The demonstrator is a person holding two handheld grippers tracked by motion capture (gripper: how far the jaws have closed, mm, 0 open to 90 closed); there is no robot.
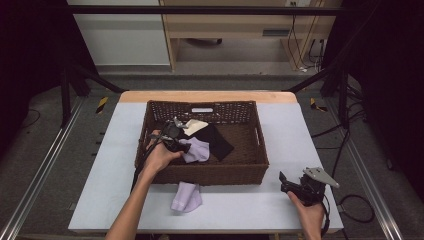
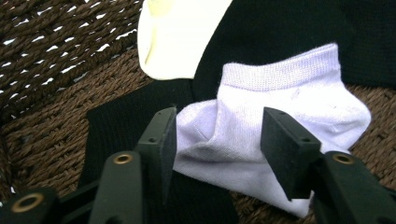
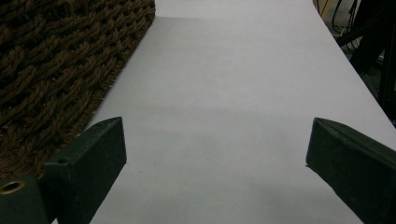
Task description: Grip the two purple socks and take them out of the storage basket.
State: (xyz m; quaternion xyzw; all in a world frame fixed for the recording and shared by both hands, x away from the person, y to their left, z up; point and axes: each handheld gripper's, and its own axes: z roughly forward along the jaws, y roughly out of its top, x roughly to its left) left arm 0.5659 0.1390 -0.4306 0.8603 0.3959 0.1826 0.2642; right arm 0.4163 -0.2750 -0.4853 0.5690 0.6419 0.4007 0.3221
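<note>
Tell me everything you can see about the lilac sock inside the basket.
The lilac sock is a short ankle sock of soft knit fabric with a ribbed cuff band along its top edge. It lies flat and slightly rumpled in the brown wicker basket, partly over a black sock, near a cream sock. The left hand-held gripper has its jaws open on either side of the sock's nearer end, not yet closed on it.

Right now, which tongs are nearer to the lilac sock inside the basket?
Left. The left tongs stand open around the lilac sock in the basket; the right tongs hover outside it, over the table.
</note>
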